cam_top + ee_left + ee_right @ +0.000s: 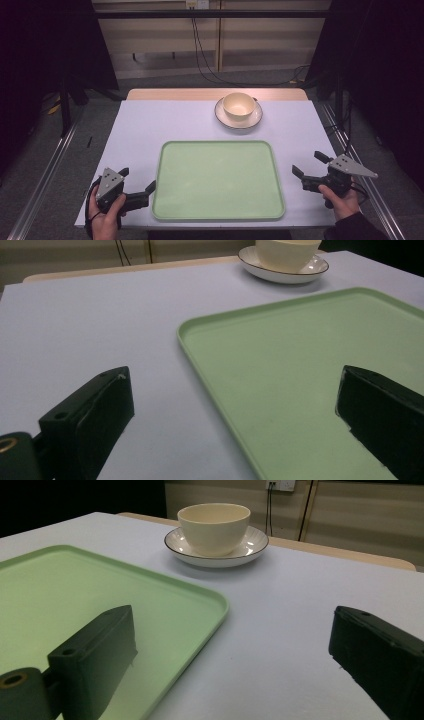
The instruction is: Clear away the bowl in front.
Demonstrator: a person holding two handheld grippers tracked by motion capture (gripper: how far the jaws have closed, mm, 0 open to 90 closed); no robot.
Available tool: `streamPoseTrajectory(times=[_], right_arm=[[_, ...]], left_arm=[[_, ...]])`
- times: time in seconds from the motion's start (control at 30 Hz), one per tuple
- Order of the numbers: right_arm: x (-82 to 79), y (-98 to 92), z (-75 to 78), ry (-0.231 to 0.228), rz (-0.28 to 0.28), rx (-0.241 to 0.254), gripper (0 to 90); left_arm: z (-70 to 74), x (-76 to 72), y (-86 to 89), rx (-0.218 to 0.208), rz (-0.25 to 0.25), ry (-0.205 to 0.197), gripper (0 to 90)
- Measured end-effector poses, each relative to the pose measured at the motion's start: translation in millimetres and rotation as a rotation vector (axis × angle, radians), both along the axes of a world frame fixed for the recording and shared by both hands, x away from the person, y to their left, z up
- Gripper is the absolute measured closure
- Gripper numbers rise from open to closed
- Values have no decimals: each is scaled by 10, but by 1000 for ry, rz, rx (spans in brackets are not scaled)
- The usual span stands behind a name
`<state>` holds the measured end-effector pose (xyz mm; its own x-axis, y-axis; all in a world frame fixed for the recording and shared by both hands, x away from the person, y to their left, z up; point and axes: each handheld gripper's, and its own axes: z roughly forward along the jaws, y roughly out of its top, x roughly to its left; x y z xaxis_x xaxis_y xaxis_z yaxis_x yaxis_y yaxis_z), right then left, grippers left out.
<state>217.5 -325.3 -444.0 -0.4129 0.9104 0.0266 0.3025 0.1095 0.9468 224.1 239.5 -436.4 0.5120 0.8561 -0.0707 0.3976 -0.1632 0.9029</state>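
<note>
A pale green tray (218, 212) lies empty at the near middle of the white table. Behind it a cream cup (238, 105) stands on a dark-rimmed saucer (222, 118). My left gripper (137, 181) rests in a hand just left of the tray's near left corner, jaws wide apart with nothing between them. My right gripper (310, 164) is held to the right of the tray, also open and empty. The left gripper view has the tray (300, 365) and the saucer (260, 270) ahead. The right gripper view has the cup (214, 527), saucer (250, 550) and tray (60, 595).
The white table (150, 125) ends in a wooden strip at the far side. Metal rails run along the floor on both sides, and black cables hang down the wall behind. Dark curtains stand at the left and right.
</note>
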Motion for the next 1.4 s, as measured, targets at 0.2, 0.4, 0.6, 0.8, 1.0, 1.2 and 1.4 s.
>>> streamPoseTrajectory(times=[0.2, 0.4, 0.6, 0.8, 1.0, 1.2, 1.4], right_arm=[[-11, 3, -5, 18, 7, 23, 54], [-21, 7, -2, 22, 40, 37, 64], [-24, 17, -3, 22, 61, 53, 48], [-17, 24, -15, 39, 81, 37, 37], [-13, 25, -17, 41, 81, 34, 32], [-16, 27, -15, 46, 84, 29, 32], [-13, 29, -15, 48, 82, 26, 32]], left_arm=[[-7, 10, 0, -3, 4, 6, 22], [-9, -1, -52, -16, -5, 4, 17], [-7, -1, -119, -39, -30, 18, 39], [5, 57, -258, -20, -70, -1, 29], [18, 174, -426, -3, -111, -11, 25], [48, 296, -573, -10, -132, -27, 25], [42, 474, -715, -35, -135, -30, 24]])
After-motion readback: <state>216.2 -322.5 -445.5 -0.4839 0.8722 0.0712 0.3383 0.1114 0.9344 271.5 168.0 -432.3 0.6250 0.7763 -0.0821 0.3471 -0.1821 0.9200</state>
